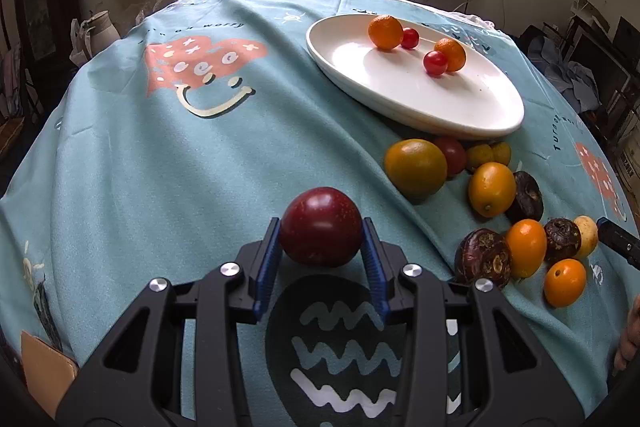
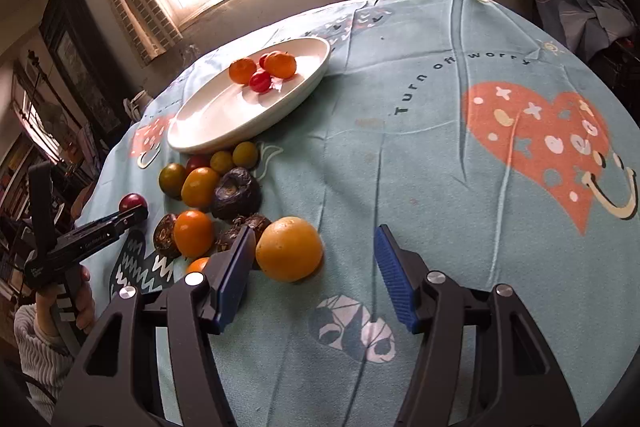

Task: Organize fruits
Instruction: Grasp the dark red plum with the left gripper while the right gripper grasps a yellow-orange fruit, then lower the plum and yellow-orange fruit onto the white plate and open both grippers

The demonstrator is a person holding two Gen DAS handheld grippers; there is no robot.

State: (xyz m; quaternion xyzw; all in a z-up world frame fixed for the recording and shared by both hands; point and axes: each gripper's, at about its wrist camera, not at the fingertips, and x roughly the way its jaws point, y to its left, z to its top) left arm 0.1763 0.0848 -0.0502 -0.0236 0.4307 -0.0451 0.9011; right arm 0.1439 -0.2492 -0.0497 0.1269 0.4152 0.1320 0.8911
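My left gripper (image 1: 322,241) is shut on a dark red plum (image 1: 320,225), held just over the blue tablecloth; it shows from the side in the right wrist view (image 2: 134,213) with the plum (image 2: 132,202). My right gripper (image 2: 316,255) is open, with an orange (image 2: 289,247) just inside its left finger. A white oval plate (image 1: 460,99) holds two small oranges (image 1: 385,32) and two cherry tomatoes (image 1: 435,63). Loose fruit lies in front of the plate: a yellow-green tomato (image 1: 415,167), kumquats (image 1: 491,189) and dark water chestnuts (image 1: 483,257).
The round table carries a light blue printed tablecloth (image 1: 200,167). A tan card (image 1: 46,371) lies at the near left edge. Windows with curtains stand beyond the table. Clutter and furniture surround the table on both sides.
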